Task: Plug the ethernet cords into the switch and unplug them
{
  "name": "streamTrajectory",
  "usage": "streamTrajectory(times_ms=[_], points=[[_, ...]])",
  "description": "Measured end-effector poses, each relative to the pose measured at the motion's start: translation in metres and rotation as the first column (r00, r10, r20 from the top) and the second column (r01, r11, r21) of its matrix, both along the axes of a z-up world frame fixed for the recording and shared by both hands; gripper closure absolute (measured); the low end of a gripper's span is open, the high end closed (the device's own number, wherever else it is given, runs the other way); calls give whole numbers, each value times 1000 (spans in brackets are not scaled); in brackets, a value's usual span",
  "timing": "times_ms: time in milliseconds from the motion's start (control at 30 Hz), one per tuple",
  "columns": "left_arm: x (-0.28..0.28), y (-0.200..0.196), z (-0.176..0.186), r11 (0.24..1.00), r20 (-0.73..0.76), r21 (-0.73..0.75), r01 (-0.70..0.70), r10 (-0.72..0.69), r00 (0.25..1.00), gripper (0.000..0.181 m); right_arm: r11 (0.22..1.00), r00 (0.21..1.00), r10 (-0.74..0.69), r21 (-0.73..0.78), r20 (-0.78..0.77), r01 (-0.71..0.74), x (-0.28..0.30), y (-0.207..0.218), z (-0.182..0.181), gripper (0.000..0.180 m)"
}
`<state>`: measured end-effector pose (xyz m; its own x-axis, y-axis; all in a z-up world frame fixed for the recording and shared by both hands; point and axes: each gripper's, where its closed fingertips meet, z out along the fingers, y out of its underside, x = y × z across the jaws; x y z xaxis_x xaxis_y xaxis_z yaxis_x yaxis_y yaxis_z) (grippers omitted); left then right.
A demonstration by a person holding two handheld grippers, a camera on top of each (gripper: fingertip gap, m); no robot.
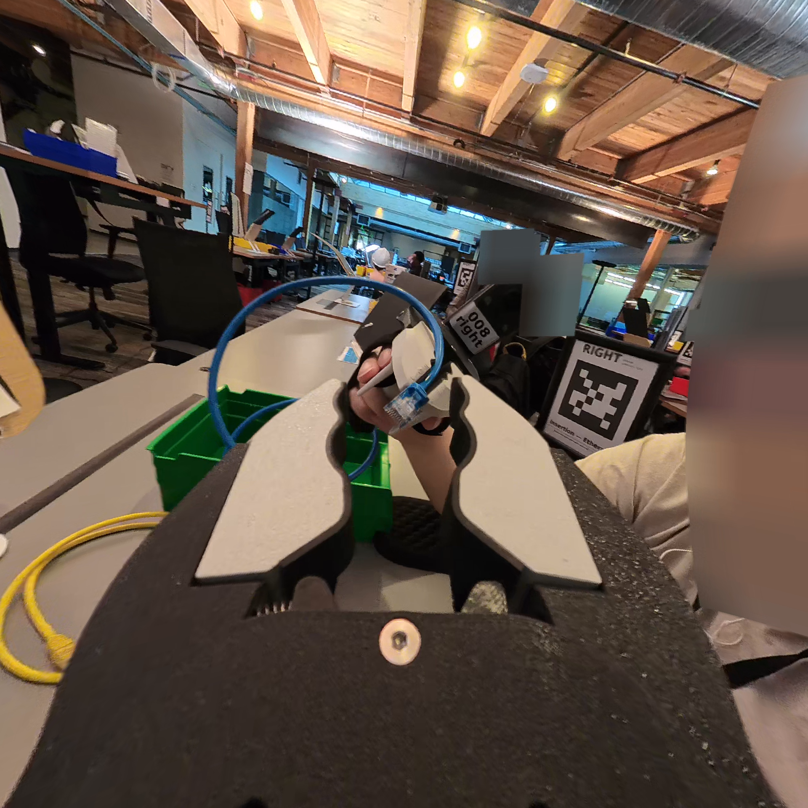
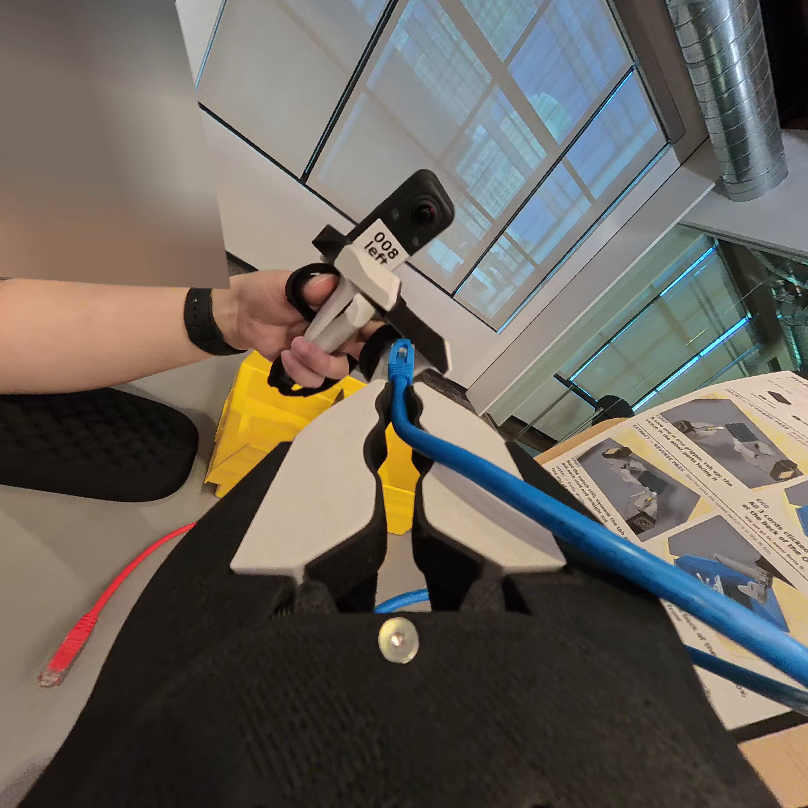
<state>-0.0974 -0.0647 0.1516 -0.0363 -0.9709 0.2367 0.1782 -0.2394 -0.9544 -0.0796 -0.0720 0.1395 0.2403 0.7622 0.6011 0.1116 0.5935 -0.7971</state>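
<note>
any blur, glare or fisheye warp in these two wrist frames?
Left wrist view: ceiling lamps blow out with glare, beams bow from fisheye, blue cord plug is sharp. Right wrist view: window frame curves at the edges, blue cord is slightly soft near the lens, red cord is mildly blurred; even daylight, no hard shadows.

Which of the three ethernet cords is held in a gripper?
The blue ethernet cord, pinched in the right gripper. The yellow cord and red cord lie loose on the table.
</note>
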Motion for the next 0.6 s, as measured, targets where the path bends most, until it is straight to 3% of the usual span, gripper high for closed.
streamTrajectory(times_ms=[167,300,367,500,600], points=[[-26,12,2,981,-57,114,-157,165,985,127,999,999,-29,14,-22,29,13,0,12,173],[-28,24,-25,922,-258,289,-256,332,907,128,997,995,-76,29,-62,78,36,-5,34,174],[-20,29,-51,890,-395,384,-244,397,829,129,996,991,-79,26,-105,82,50,-12,48,174],[0,53,-103,818,-585,529,-226,544,602,121,995,985,-86,29,-147,91,73,-33,69,173],[22,61,-144,820,-684,550,-161,553,476,117,993,981,-102,38,-167,110,89,-48,81,174]])
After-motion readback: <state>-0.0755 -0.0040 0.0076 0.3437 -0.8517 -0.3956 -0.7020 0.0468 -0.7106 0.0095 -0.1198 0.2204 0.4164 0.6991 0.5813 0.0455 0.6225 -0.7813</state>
